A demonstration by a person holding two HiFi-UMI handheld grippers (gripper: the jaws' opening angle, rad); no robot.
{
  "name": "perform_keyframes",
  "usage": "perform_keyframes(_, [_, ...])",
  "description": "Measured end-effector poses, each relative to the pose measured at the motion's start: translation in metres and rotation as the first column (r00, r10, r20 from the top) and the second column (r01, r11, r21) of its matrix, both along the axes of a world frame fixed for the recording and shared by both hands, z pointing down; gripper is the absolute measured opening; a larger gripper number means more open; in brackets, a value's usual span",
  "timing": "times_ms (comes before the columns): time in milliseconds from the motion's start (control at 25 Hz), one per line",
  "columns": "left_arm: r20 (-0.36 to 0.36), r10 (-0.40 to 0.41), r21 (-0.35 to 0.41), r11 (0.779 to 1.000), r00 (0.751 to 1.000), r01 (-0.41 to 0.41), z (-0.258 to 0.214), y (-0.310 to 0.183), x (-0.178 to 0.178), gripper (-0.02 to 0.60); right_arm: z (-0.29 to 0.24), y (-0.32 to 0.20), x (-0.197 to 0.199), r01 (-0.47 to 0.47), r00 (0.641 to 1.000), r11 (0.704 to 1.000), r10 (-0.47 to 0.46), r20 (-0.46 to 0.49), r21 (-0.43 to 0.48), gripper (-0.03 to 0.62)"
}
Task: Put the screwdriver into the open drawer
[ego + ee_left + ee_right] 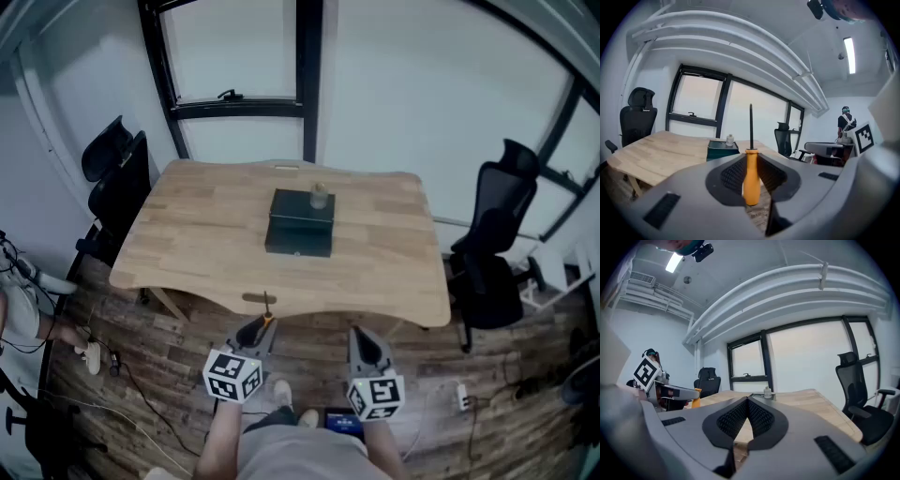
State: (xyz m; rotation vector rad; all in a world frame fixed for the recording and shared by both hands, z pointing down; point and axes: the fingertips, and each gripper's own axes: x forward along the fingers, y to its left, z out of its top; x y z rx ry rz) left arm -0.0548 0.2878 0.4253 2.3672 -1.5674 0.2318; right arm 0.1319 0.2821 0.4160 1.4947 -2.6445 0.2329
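My left gripper (261, 325) is shut on a screwdriver (751, 173) with an orange handle and a thin dark shaft that points up between the jaws. In the head view the screwdriver (266, 309) sticks out just short of the wooden table's (197, 248) near edge. A dark green drawer box (301, 223) sits in the middle of the table with a small bottle (319, 196) on top; whether its drawer is open I cannot tell. My right gripper (364, 346) is shut and empty, held beside the left one in front of the table.
Black office chairs stand at the table's left (117, 178) and right (494, 253). Windows line the wall behind the table. A power strip (462, 397) and cables lie on the wood floor. A person (845, 123) stands far off in the left gripper view.
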Motion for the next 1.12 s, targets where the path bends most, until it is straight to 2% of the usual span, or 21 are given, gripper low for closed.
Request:
perform_keyframes(280, [0.024, -0.002, 0.007, 1.000, 1.000, 0.002, -0.010, 0.005, 0.005, 0.072, -0.002, 0.005, 0.006, 0.000, 1.000, 1.000, 0.000, 0.002, 0.020, -0.005])
perform_keyframes(560, [0.046, 0.000, 0.016, 1.000, 0.999, -0.001, -0.017, 0.012, 0.010, 0.072, -0.008, 0.008, 0.009, 0.000, 0.998, 1.000, 0.000, 0.057, 0.006, -0.005])
perform_keyframes(1120, [0.035, -0.016, 0.012, 1.000, 0.999, 0.016, -0.016, -0.017, 0.008, 0.071, -0.002, -0.015, 0.019, -0.007, 1.000, 1.000, 0.007, 0.024, 0.007, -0.005])
